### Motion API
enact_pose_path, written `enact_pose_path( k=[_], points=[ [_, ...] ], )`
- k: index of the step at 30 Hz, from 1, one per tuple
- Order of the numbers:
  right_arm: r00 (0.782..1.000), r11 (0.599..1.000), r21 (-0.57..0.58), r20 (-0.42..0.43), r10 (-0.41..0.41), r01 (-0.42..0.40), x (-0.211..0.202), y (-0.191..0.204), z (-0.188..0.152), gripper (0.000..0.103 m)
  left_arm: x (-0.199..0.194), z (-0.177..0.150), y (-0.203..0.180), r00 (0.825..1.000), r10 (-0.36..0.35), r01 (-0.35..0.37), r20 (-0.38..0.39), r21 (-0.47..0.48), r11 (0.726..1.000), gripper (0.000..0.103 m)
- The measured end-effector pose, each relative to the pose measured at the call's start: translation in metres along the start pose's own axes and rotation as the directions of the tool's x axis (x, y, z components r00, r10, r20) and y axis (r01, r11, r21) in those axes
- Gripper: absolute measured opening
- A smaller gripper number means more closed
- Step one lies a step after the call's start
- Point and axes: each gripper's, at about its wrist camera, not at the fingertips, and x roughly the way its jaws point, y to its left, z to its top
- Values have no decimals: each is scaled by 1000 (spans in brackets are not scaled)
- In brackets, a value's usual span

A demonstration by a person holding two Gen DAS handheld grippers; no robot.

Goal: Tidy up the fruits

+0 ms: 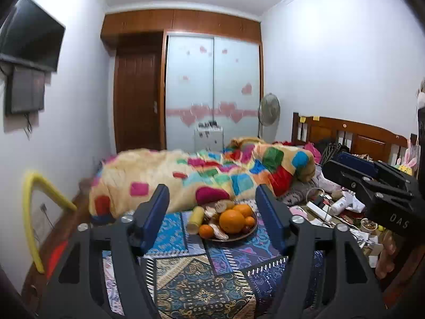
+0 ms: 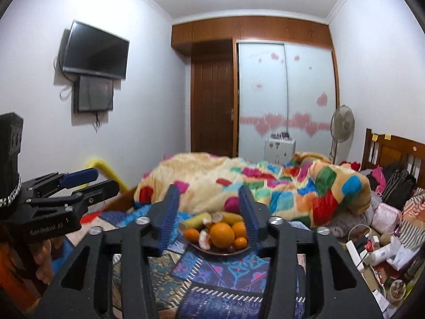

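Orange fruit (image 1: pixel 231 220) heaped on plate (image 1: pixel 240 236) | both tools empty, jaws apart

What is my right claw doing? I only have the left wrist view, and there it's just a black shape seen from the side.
Observer: The right claw is open with nothing between its fingers. The plate of fruit sits ahead, framed in the gap.
Operator: And what does my left claw look like from outside?
Observer: The left claw hangs open and empty off to the left of the plate. A hand grips its handle from below.
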Motion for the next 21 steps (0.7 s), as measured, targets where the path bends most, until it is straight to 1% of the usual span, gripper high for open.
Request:
enact_pose_path(
  k=[2, 4, 5, 7, 8, 10, 12, 14, 15, 16, 21],
  points=[
    [1000, 1000, 9, 21, -1, 0, -6, 1, 1, 54, -14, -1, -7, 999, 12, -13, 33, 28, 1000, 74],
    [999, 1000, 14, 34, 0, -1, -10, 3, 1, 60, -22, -2, -11, 999, 20, -22, 49, 41, 999, 83],
    [999, 1000, 17, 39, -2, 1, -12, 3, 1, 62, -26, -3, -12, 998, 21, -24, 56, 43, 999, 85],
    [999, 1000, 24, 49, -13, 12, -14, 3, -1, 74, -31, -4, -13, 997, 22, -25, 68, 41, 999, 89],
    [998, 999, 27, 53, -20, 18, -16, 3, -1, 76, -33, -5, -13, 997, 19, -21, 69, 36, 999, 90],
    [997, 999, 28, 63, -36, 35, -18, 4, -4, 84, -35, -6, -12, 997, 19, -20, 68, 21, 1000, 97],
    [997, 999, 21, 68, -48, 47, -24, 5, -6, 86, -37, -8, -12, 997, 25, -25, 71, 10, 1000, 98],
    [995, 998, 4, 73, -70, 70, -27, 7, -8, 92, -39, -9, -12, 997, 24, -25, 71, 5, 1000, 99],
    [994, 997, 0, 77, -78, 78, -29, 8, -9, 98, -39, -10, -12, 997, 27, -28, 71, 2, 1000, 99],
    [993, 996, 1, 84, -85, 85, -31, 8, -10, 101, -39, -10, -12, 997, 29, -29, 72, 1, 1000, 99],
    [990, 996, 10, 100, -95, 94, -36, 7, -12, 101, -40, -11, -13, 997, 26, -26, 66, 0, 1000, 101]
  ],
)
